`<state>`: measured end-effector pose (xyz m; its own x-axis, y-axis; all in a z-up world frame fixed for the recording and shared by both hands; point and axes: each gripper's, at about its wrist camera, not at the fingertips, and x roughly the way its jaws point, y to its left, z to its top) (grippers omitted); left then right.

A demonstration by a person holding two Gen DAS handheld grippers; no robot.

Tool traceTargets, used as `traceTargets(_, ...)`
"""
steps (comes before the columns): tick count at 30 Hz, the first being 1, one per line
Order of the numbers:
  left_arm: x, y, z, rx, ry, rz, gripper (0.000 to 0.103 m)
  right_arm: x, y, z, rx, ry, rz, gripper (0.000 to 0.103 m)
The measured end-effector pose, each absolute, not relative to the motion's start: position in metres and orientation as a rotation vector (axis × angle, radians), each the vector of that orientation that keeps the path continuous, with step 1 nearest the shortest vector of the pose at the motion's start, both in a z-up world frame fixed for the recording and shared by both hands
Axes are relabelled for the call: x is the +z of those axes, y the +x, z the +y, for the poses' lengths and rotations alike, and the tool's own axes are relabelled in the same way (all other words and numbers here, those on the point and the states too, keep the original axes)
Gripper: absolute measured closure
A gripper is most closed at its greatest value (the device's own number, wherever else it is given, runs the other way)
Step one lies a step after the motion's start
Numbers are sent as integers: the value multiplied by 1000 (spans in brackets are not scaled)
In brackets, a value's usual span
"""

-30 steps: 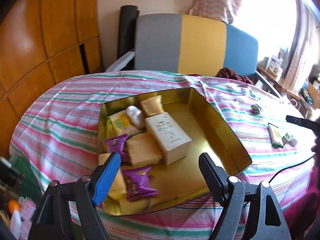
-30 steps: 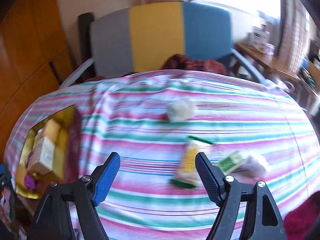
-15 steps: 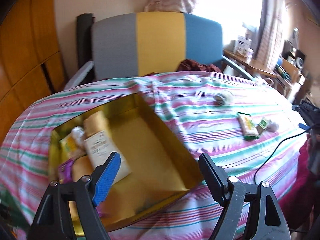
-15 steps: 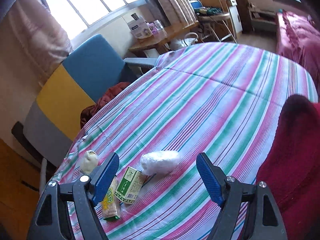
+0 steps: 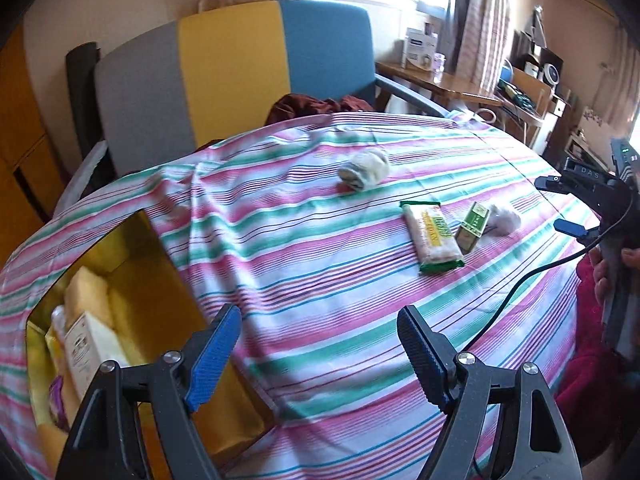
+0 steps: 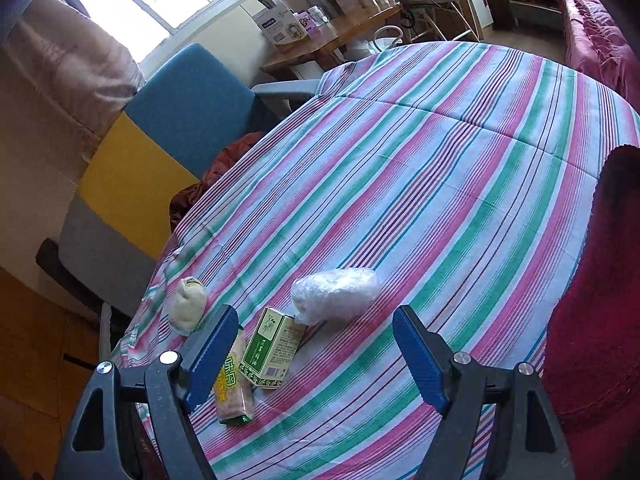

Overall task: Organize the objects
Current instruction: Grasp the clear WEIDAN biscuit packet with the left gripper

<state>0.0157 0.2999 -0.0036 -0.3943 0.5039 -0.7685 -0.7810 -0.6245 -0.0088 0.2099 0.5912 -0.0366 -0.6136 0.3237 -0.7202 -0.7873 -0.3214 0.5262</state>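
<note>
**Ana:** Since a moment ago the left view has swung right, so the shallow gold metal tin (image 5: 156, 280) has slid to the lower left corner.

**Ben:** And on the pink-and-green striped tablecloth (image 5: 320, 280)?

**Ana:** Four loose things in a cluster: a long green-edged cracker packet (image 5: 431, 237), a clear plastic-wrapped bundle (image 6: 335, 294), a small green carton (image 6: 272, 347) touching it, and a pale round bun (image 6: 187, 309) apart.

**Ben:** Jaws?

**Ana:** Left gripper (image 5: 320, 354) gapes, holding nothing. Right gripper (image 6: 314, 350) likewise spread wide, low over the carton.

Yellow characters "味鸟" stand on the snack packet (image 6: 233, 380); the green box's (image 6: 272, 347) print is illegible.
</note>
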Motion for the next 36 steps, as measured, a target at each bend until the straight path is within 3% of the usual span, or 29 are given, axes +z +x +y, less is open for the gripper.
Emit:
traceTargets(17,-50,10,441,1864,-986,517,22,-47,213,598,1973,-646,1299,22)
traceTargets(31,-89,-4,502,1845,-1045,568,22,-52,203,597,2005,-704,1323,22)
traceTargets(33,-96,-8,505,1842,-1065,565,25,-52,201,597,2007,-713,1320,22)
traceTargets(36,-101,-2,500,1885,-1000,610,41,-51,199,596,2017,-725,1305,22)
